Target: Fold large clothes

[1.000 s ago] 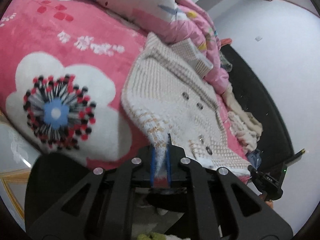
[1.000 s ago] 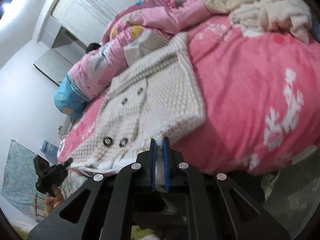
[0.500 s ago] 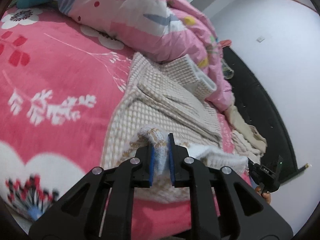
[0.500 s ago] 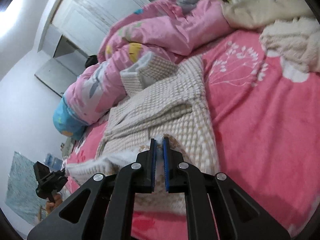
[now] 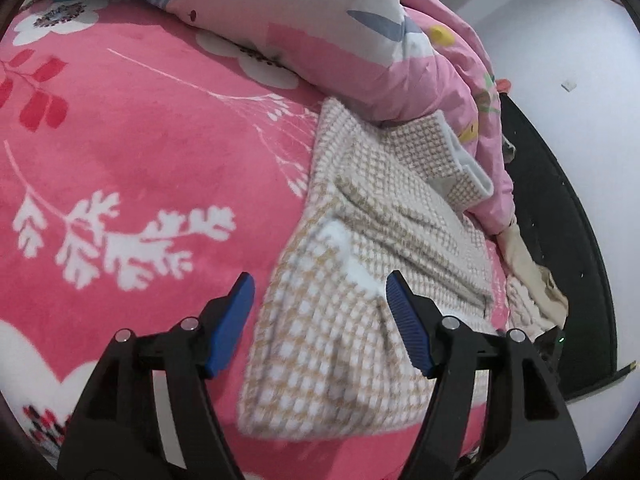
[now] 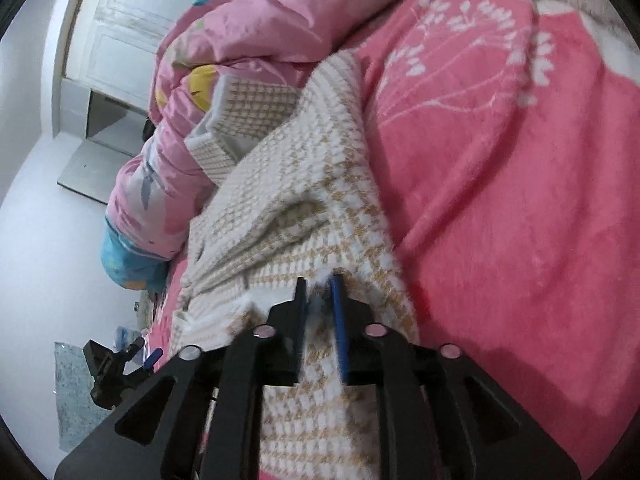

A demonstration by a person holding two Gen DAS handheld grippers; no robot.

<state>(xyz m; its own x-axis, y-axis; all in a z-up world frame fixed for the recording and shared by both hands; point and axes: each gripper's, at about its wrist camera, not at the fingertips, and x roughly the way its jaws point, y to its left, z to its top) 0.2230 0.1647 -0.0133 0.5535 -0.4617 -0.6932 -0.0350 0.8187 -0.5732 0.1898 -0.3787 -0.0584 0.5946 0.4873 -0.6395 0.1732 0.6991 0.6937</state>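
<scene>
A cream and tan checked knit cardigan [image 5: 360, 280] lies folded over on the pink floral blanket [image 5: 140, 140]. Its lower half is laid up over the upper half. My left gripper [image 5: 320, 296] is open, its blue pads either side of the folded edge, holding nothing. My right gripper [image 6: 320, 292] is over the same cardigan [image 6: 304, 184], its jaws a narrow gap apart with a bit of the knit between the blue pads. The cardigan's collar end [image 6: 248, 120] rests against the quilt.
A bunched pink quilt [image 5: 340, 32] lies along the far side of the blanket, touching the cardigan. A pile of beige clothes [image 5: 532, 280] sits at the blanket's right edge by a black headboard [image 5: 560, 220]. The left gripper [image 6: 116, 364] shows in the right wrist view.
Both grippers carried the cardigan's hem forward over its upper half. The left gripper has opened and let go of the hem. The right gripper's jaws have parted slightly.
</scene>
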